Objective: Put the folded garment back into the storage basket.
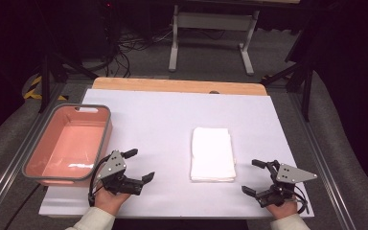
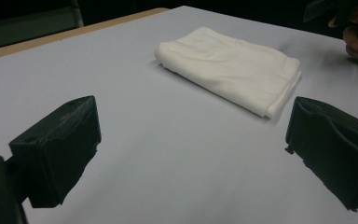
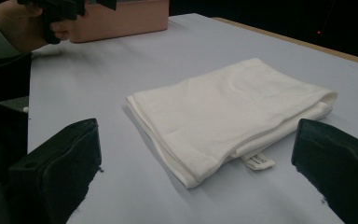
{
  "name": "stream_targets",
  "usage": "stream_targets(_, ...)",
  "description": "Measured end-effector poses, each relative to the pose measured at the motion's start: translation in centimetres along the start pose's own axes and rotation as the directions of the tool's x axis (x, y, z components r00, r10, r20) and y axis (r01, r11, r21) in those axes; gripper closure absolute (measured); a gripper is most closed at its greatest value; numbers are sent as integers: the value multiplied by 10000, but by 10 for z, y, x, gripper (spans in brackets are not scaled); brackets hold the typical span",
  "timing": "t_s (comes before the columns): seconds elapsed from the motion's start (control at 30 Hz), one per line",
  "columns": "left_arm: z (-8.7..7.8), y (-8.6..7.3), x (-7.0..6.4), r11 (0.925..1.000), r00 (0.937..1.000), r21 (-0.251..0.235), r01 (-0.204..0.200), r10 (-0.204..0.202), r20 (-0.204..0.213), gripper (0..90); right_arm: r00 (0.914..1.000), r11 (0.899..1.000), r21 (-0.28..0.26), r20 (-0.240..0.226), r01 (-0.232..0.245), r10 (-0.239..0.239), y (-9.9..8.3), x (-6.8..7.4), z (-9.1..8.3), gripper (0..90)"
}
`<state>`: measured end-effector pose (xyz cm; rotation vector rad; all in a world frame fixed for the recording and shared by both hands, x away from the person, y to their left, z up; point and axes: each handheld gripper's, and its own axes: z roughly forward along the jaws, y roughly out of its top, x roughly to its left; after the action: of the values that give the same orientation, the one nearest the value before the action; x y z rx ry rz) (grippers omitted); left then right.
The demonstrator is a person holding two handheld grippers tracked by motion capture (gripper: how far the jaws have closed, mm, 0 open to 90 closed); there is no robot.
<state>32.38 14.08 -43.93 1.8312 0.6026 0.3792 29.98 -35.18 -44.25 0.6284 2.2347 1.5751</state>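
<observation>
Both grippers, left gripper [image 1: 140, 164] and right gripper [image 1: 252, 176], sit wide open flanking the folded white towel [image 1: 212, 153], nothing grabbed yet; next they probably close in on its edges.

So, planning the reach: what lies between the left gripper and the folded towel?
Only bare white table between left gripper and towel, per the high view.

Left gripper [image 1: 139, 165]: jaws spread wide, held low in left hand [image 1: 109, 197].
Right gripper [image 1: 252, 177]: jaws spread wide, held low in right hand [image 1: 281, 209].
Forearms: entering from bottom edge.
</observation>
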Motion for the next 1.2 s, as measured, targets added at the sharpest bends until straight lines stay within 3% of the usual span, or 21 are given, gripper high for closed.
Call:
stream_targets(0.1, 5, 7, 2, 9999, 9999, 109, 14, -15, 152, 42, 10000, 10000, -16, 8, -17, 17, 0, 0, 0, 21)
stream_targets(0.23, 13, 15, 6, 9977, 9979, 213, 641, -642, 52, 40, 10000, 10000, -56, 24, -38, 39, 0, 0, -1, 25)
stream_targets(0.33, 17, 19, 8, 9980, 9982, 243, 582, -585, 145, 41, 10000, 10000, -71, 49, -63, 63, 1, 0, -2, 26)
stream_targets(0.37, 21, 23, 8, 9988, 9995, 393, 281, -286, 129, 43, 9999, 9999, -105, 104, -69, 70, 0, 0, -3, 26)
stream_targets(0.47, 26, 29, 10, 9984, 9998, 566, 49, -61, 197, 46, 9999, 9999, -85, 100, -87, 88, 0, 0, -2, 27)
stream_targets(0.67, 33, 40, 12, 9980, 9989, 626, 10, -38, 460, 45, 9999, 9999, -157, 150, -65, 68, 1, 0, -3, 27)
stream_targets(1.0, 53, 55, 9, 9955, 9942, 843, -432, 345, 1019, 48, 9999, 9998, -187, 128, -111, 114, 0, 0, -4, 27)
stream_targets(1.2, 64, 63, 9, 9959, 9918, 807, -408, 306, 1237, 48, 9998, 9998, -148, 123, -129, 131, 0, 0, -3, 26)
